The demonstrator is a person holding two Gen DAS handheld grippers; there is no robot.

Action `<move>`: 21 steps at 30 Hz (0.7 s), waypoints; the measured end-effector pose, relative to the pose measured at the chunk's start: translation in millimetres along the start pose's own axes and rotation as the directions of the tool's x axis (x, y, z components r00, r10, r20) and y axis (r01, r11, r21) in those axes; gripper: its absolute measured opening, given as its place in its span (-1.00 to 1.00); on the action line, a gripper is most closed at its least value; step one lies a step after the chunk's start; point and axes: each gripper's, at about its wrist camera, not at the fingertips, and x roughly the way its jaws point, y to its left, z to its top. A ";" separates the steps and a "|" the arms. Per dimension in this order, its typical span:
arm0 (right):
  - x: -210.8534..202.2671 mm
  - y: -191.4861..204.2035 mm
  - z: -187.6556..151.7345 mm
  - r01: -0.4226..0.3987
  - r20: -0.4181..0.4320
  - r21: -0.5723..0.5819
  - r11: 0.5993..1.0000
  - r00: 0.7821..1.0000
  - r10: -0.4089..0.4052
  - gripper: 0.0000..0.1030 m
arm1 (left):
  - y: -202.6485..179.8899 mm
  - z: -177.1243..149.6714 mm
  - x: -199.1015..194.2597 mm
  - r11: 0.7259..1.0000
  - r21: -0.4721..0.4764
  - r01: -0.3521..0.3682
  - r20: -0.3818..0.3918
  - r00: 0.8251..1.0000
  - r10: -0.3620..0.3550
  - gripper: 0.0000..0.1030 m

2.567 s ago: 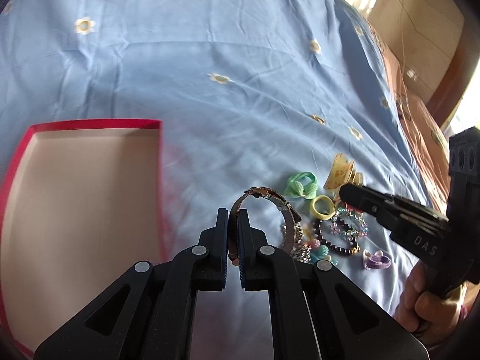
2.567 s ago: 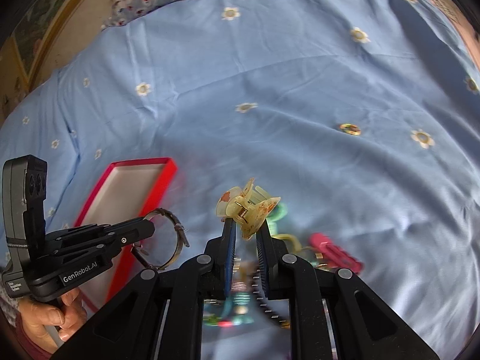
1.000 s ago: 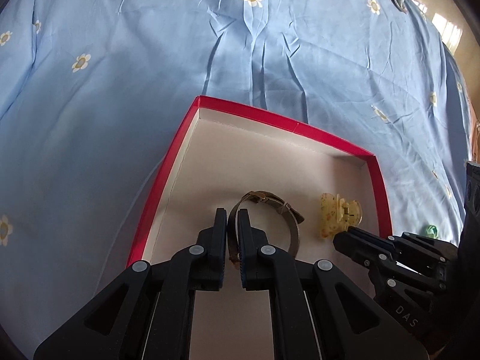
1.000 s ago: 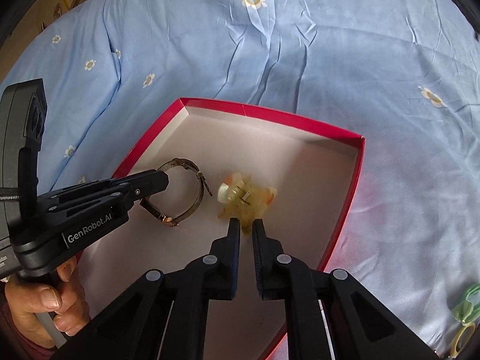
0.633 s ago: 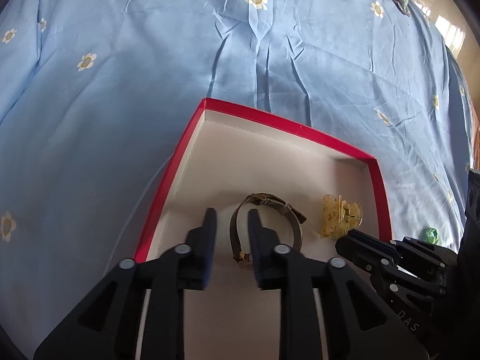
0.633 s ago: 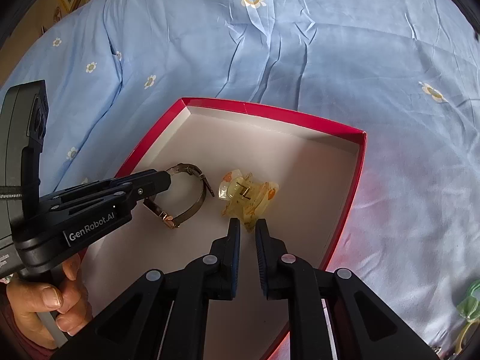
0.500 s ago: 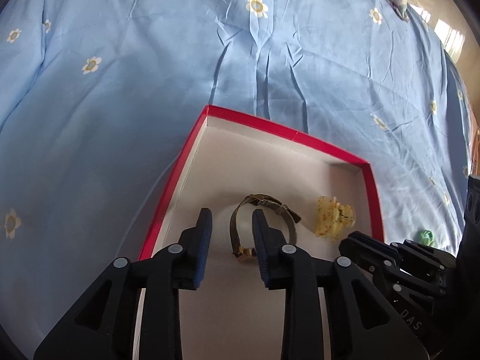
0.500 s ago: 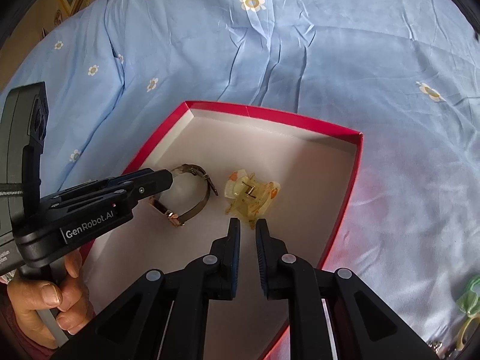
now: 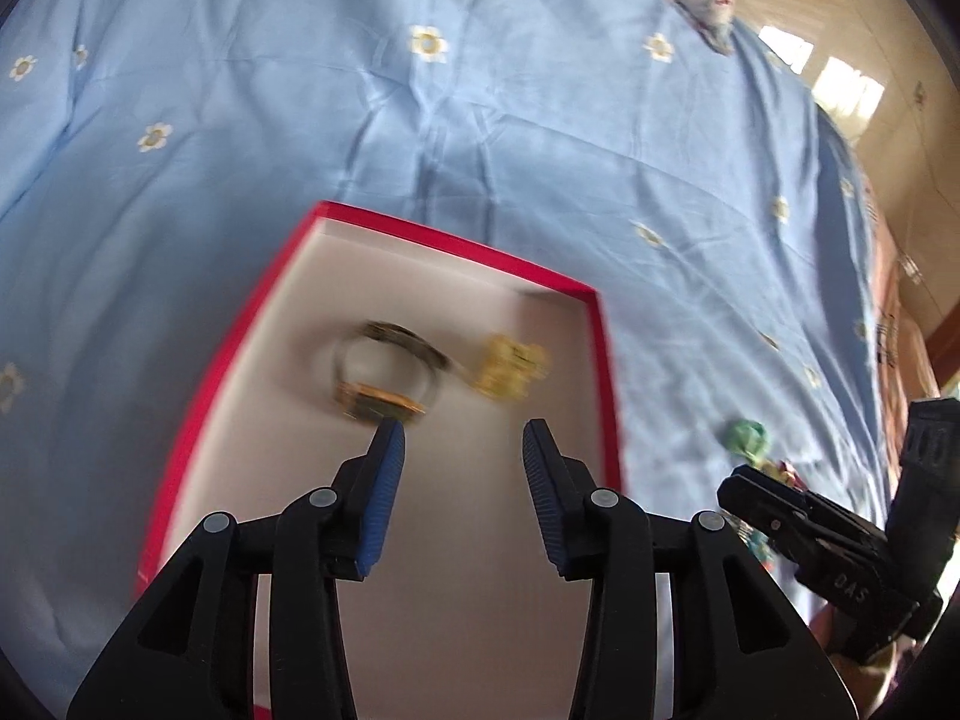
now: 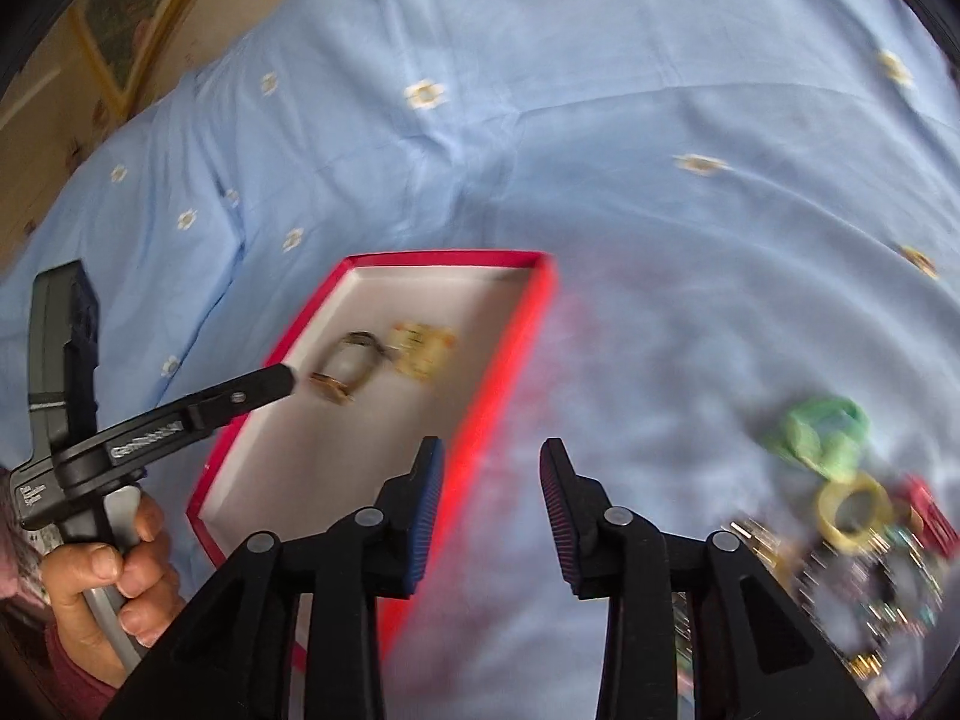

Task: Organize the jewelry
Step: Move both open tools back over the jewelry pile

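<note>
Watch [image 9: 384, 372] beside hair clip [image 9: 510, 363] in red box [image 9: 456, 240]; both tools opening, empty.

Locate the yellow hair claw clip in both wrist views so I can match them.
Left wrist: hair claw clip lies blurred inside the red box, right of the watch, near the box's right wall.
Right wrist: clip sits left of centre, in the box's far half, again right of the watch.
Shared landmark: the red box's rim.
</note>
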 end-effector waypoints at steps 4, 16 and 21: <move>-27.0 -28.7 -11.9 0.042 0.019 0.054 0.998 0.999 -0.043 -0.26 | -21.5 -7.7 -1.6 0.999 0.022 0.038 -0.014 0.999 -0.038 -0.23; -95.0 -104.7 -39.8 0.160 0.079 0.173 0.972 0.981 -0.176 -0.21 | -86.7 -30.0 10.4 0.983 0.135 0.120 -0.086 0.990 -0.109 -0.16; -105.1 -125.7 -46.5 0.189 0.082 0.195 0.962 0.975 -0.208 -0.21 | -110.6 -31.5 20.7 0.974 0.181 0.139 -0.110 0.987 -0.120 -0.16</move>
